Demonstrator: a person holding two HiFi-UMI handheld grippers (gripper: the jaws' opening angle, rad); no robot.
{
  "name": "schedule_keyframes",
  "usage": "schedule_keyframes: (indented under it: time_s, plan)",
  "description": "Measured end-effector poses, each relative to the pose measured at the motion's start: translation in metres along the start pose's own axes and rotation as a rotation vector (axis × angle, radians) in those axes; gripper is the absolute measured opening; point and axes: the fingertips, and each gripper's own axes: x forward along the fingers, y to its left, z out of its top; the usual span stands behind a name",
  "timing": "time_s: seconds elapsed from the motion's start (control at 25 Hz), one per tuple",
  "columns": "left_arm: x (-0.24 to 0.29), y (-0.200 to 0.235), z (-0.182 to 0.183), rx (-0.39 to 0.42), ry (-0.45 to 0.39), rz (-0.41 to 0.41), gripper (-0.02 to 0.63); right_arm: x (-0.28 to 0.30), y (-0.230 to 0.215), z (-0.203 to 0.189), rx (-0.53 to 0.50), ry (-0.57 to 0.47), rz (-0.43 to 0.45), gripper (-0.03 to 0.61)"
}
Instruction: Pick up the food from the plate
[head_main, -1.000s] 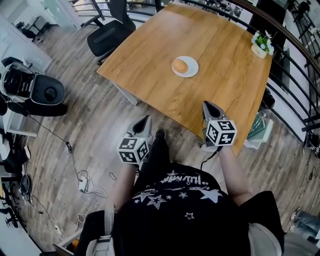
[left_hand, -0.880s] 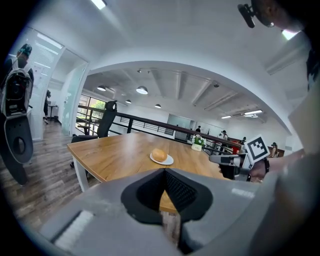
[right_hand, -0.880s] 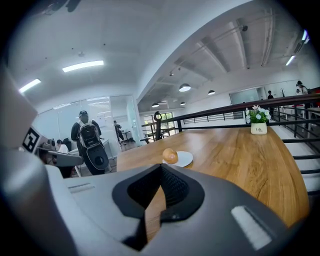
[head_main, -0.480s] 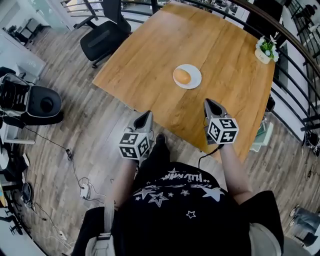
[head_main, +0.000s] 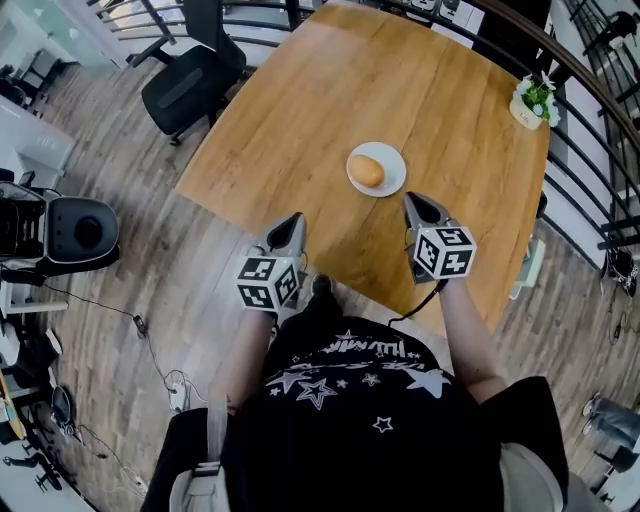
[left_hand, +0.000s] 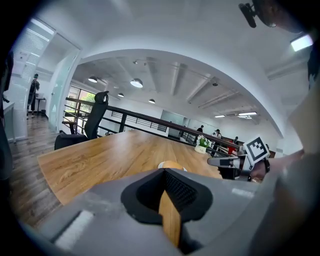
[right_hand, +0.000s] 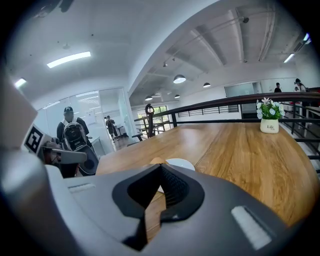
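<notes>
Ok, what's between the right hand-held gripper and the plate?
Only bare table lies between the right hand-held gripper and the plate, seen in the head view.

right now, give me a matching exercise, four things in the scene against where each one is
Things:
1. food
2. potted plant
3. office chair
4. right gripper

Places:
A. on the floor, off the left side of the table
B. above the table, just short of the plate, jaws together
C. on the white plate
D. by the table's far right edge

Pairs: 1-C, 2-D, 3-A, 4-B
</notes>
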Motion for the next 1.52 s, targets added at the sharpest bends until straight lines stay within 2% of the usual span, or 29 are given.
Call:
schedule_keyframes:
  time_s: [0.2,0.56,0.72,0.8,1.04,1.32,1.52]
  plan:
    - [0.02,0.014,0.014,-0.002,0.01,-0.031,0.002,0.023,-0.004,0.008,-0.016,0.034,-0.023,0.015]
    - [0.047,0.038,0.035,-0.015,0.018,-0.061,0.002,0.06,0.003,0.012,-0.065,0.117,0.007,0.195]
    - [0.058,0.051,0.038,-0.025,0.027,-0.065,0.002,0.079,0.011,0.006,-0.093,0.158,0.039,0.294]
    - [0.062,0.055,0.038,-0.029,0.034,-0.068,0.002,0.088,0.013,0.0,-0.102,0.187,0.047,0.317]
    - [0.072,0.071,0.039,-0.038,0.053,-0.068,0.002,0.107,0.008,-0.014,-0.136,0.259,0.026,0.337]
    - [0.081,0.082,0.037,-0.046,0.067,-0.063,0.002,0.121,0.006,-0.03,-0.249,0.35,0.028,0.341]
    - [0.082,0.088,0.033,-0.057,0.073,-0.065,0.002,0.13,0.008,-0.04,-0.287,0.391,0.029,0.341]
